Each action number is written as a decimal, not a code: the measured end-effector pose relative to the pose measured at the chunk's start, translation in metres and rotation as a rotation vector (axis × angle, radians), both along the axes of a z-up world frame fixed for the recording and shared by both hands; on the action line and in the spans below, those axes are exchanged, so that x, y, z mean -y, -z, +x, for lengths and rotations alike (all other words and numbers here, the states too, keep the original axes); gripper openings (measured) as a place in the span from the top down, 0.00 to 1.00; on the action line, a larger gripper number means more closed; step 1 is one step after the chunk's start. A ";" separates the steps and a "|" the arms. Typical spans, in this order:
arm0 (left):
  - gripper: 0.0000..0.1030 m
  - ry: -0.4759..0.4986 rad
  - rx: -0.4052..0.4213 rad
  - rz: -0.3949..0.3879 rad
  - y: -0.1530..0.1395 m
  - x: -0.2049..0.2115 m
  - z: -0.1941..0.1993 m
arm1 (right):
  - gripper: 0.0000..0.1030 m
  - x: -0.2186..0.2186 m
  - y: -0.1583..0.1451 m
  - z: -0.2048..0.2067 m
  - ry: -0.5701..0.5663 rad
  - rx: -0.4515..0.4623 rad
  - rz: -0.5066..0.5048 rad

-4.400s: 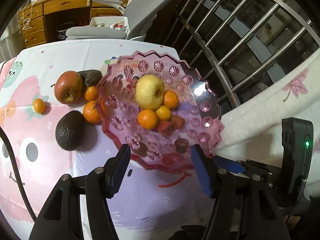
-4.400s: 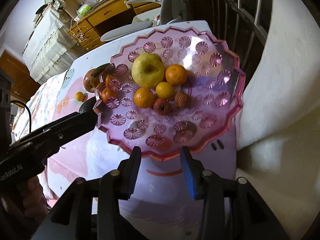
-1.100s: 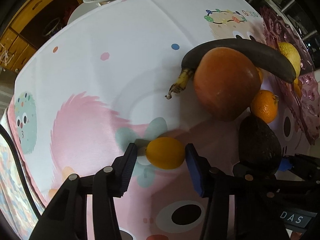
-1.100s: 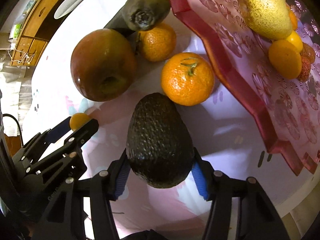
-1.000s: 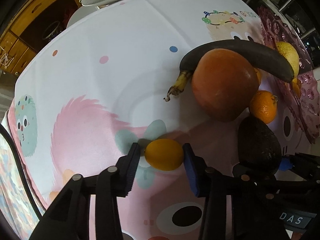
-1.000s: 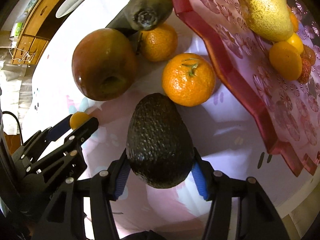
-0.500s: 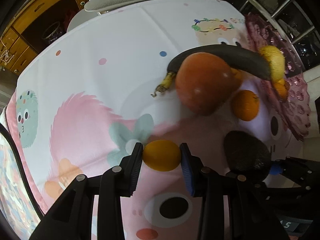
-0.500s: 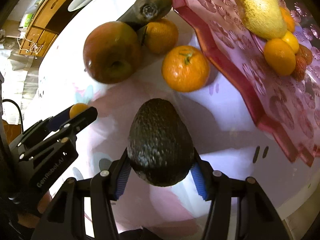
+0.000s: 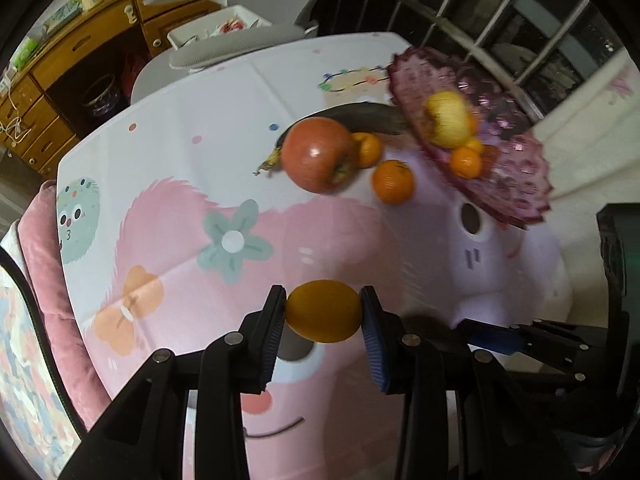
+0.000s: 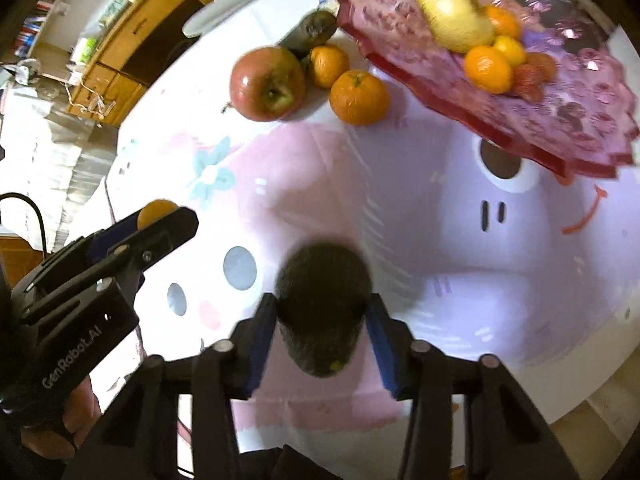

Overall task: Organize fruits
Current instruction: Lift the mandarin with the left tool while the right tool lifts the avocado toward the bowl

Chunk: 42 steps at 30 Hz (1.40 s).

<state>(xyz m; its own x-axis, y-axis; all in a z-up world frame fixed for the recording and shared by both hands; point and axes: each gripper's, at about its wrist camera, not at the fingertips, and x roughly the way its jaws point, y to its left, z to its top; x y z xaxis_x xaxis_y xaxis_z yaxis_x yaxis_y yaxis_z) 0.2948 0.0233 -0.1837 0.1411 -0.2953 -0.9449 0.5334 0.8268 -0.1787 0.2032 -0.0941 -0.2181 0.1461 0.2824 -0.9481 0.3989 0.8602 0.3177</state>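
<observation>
You're clamping left gripper (image 9: 323, 312) on kumquat (image 9: 323, 310); right gripper (image 10: 322, 322) closing on avocado (image 10: 323, 304); "GenRobot.AI" label at 9 o'clock.

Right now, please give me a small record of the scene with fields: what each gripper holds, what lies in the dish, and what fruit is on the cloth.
left gripper: shut on a small oval orange fruit, lifted off the cloth
right gripper: jaws closing, dark bumpy avocado between them
pink scalloped glass dish: yellow pear, small orange citrus, reddish fruits
cartoon-printed tablecloth: red apple, two mandarins, blackened banana
</observation>
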 end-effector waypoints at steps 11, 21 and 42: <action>0.65 -0.039 -0.024 -0.051 0.008 -0.044 -0.056 | 1.00 0.009 0.011 -0.053 0.062 0.077 -0.013; 0.65 -0.193 -0.033 -0.053 0.017 -0.113 -0.061 | 1.00 -0.012 0.020 -0.082 -0.030 0.023 0.042; 0.65 -0.383 -0.024 -0.055 0.024 -0.190 -0.095 | 0.50 -0.109 0.020 -0.078 -0.417 0.047 0.211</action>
